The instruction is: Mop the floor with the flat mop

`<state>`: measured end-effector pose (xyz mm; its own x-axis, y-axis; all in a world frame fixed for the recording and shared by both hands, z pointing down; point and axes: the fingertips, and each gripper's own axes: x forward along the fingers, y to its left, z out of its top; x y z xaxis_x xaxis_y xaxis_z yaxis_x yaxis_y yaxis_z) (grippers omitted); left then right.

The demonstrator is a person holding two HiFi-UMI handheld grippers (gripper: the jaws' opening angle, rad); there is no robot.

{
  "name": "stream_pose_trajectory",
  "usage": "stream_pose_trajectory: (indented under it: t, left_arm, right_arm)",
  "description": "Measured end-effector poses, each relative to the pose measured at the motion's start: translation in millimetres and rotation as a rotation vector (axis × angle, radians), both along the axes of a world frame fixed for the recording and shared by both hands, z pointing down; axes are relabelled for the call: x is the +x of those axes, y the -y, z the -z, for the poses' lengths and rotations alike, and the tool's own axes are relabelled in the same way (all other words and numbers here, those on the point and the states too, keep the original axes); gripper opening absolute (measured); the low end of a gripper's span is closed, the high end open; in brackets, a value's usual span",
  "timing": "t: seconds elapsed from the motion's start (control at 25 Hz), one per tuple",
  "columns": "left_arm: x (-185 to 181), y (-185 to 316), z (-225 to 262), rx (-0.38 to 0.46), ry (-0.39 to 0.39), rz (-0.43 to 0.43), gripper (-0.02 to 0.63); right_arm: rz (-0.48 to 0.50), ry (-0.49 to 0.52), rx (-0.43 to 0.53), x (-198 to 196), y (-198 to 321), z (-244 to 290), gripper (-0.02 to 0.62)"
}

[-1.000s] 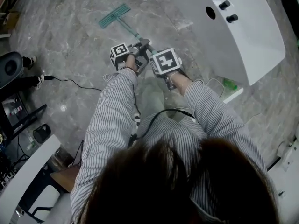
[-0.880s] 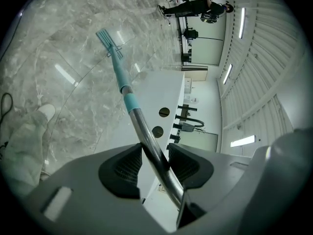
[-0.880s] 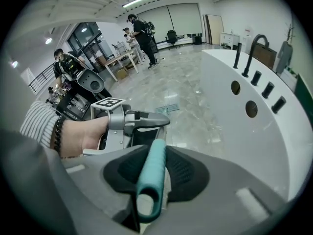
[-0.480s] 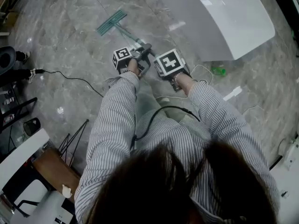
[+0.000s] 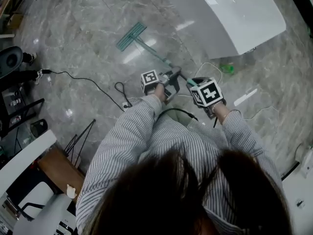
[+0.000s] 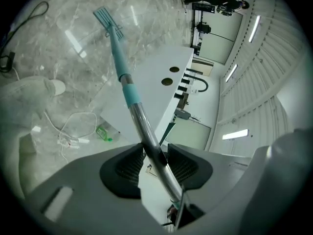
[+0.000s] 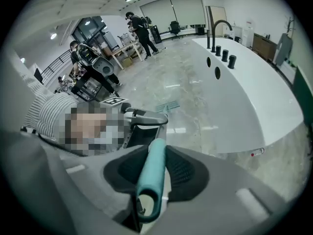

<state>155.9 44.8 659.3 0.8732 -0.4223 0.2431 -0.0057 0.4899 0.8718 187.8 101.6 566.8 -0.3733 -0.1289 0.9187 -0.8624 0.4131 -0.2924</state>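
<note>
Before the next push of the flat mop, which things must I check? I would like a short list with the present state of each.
1. Left gripper shut on mop shaft: ok.
2. Right gripper shut on teal grip: ok.
3. Mop head down on the floor: ok.
4. Floor near the grippers free of cables: not ok, white cable lies loose there.
5. Floor ahead wet or dry: cannot tell.

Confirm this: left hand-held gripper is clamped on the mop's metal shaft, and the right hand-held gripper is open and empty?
Not empty: the right gripper view shows the right hand-held gripper shut on the mop's teal end grip. The left hand-held gripper does clamp the metal shaft.
</note>
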Motion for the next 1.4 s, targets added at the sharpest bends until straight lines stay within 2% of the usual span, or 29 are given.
stream_pose_trajectory:
  t: [0.2, 0.36, 0.48, 0.64, 0.8, 1.08, 1.4]
  left_arm:
    - [53.1, -25.3, 34.3, -0.008, -0.126, -0.140, 0.141]
    - [87.5, -40.1, 55.3, -0.041, -0.164, -0.244, 0.147]
    - [105.9, -51.3, 63.9, -0.027, -0.195, -0.276, 0.152]
    - [128.3, -76.6, 84.1, -0.046, -0.241, -0.254, 0.155]
    - [128.7, -80.0, 58.7, 0.018, -0.196, -0.220, 0.150]
    - [136.2, -93.8, 52.6, -0.012, -0.144, -0.218, 0.152]
    - [134.8, -89.2, 53.8, 0.017, -0.162, -0.140, 0.152]
  right_arm:
    - [0.007, 0.016, 0.027, 49.0, -16.0, 34.1, 0.114]
    - [0.010, 0.022, 0.014, 81.5, -23.6, 57.8, 0.114]
    - [0.010, 0.015, 0.011, 98.0, -33.4, 68.9, 0.114]
    - [0.021, -0.001, 0.025, 117.8, -58.3, 74.9, 0.114]
    - [0.034, 0.002, 0.041, 121.5, -64.8, 63.7, 0.114]
    - [0.025, 0.011, 0.050, 130.0, -78.5, 51.2, 0.114]
    - [0.019, -0.002, 0.056, 128.8, -75.8, 50.1, 0.114]
